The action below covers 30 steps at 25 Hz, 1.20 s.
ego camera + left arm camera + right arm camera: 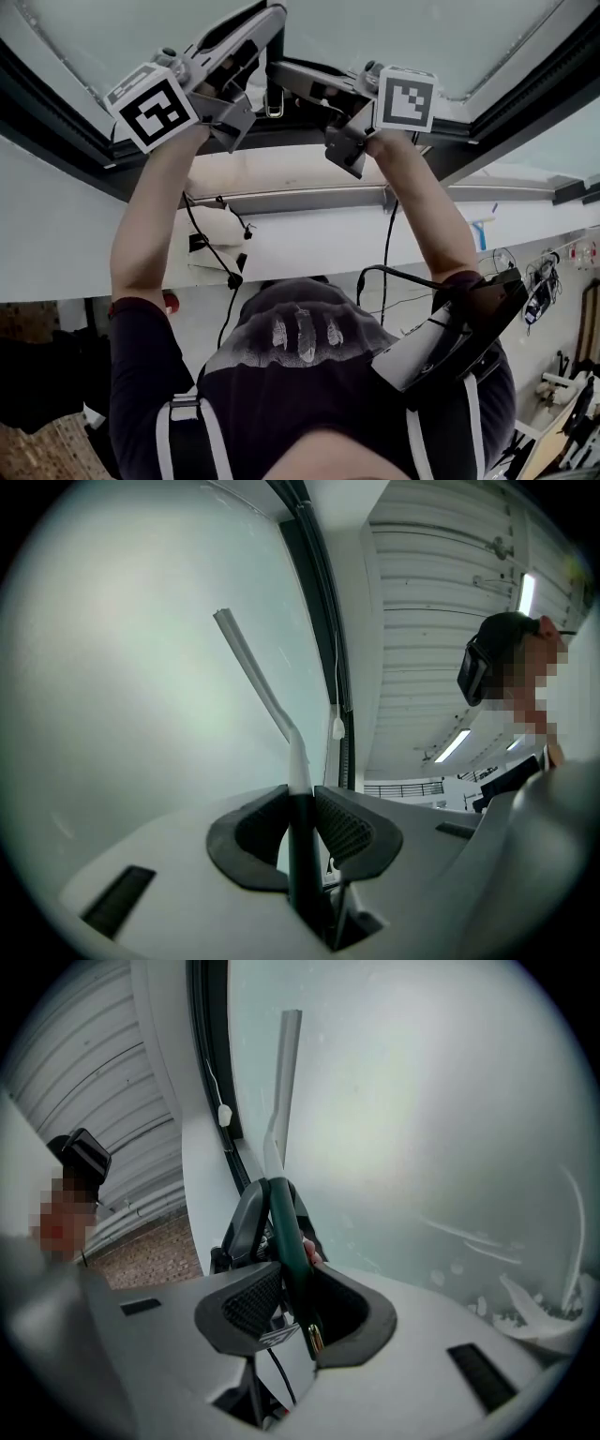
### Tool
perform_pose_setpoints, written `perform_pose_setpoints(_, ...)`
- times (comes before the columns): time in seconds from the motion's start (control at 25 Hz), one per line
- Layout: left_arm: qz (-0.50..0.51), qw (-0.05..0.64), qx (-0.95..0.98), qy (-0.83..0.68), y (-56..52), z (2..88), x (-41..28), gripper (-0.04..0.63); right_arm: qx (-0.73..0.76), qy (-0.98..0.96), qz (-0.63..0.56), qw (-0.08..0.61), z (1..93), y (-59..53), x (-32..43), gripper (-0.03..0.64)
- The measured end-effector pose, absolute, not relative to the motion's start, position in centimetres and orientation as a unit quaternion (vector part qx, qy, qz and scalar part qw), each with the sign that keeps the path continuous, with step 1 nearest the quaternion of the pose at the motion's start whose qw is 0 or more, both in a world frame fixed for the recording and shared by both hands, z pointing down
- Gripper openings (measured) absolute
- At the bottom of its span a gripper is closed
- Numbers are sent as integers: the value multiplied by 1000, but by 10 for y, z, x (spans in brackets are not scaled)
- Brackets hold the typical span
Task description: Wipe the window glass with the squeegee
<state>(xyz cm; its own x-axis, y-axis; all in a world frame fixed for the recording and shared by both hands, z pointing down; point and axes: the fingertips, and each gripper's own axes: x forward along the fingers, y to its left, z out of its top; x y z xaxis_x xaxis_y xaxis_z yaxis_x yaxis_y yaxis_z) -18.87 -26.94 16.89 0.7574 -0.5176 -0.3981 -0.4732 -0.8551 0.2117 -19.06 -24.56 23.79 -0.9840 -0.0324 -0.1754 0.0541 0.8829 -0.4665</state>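
Observation:
Both grippers are raised to the window glass. The left gripper and right gripper meet in front of it, fingertips close together. In the left gripper view the squeegee's dark handle stands between the pads of the left gripper, which is shut on it. Its white neck and blade slant up-left against the glass. In the right gripper view the green handle is clamped in the right gripper. The left gripper holds it just ahead, and the white blade rises beyond.
A dark window frame runs beside the pane, and a white pull cord hangs on it. Wet streaks mark the lower glass. Below lie a white ledge and trailing black cables. A brick wall shows at the left.

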Motion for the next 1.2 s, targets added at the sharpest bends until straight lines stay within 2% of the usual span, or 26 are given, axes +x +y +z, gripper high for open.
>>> perform_pose_setpoints(0.4, -251, 89, 926, -269, -254, 218, -194, 92, 22, 958, -274, 79, 281, -223, -197, 94)
perform_pose_setpoints(0.72, -264, 127, 916, -274, -254, 227, -193, 91, 27, 945, -320, 66, 291, -221, -199, 94)
perform_pose_setpoints(1.2, -243, 152, 915, -283, -260, 249, -192, 92, 5, 935, -348, 64, 314, -223, -194, 94)
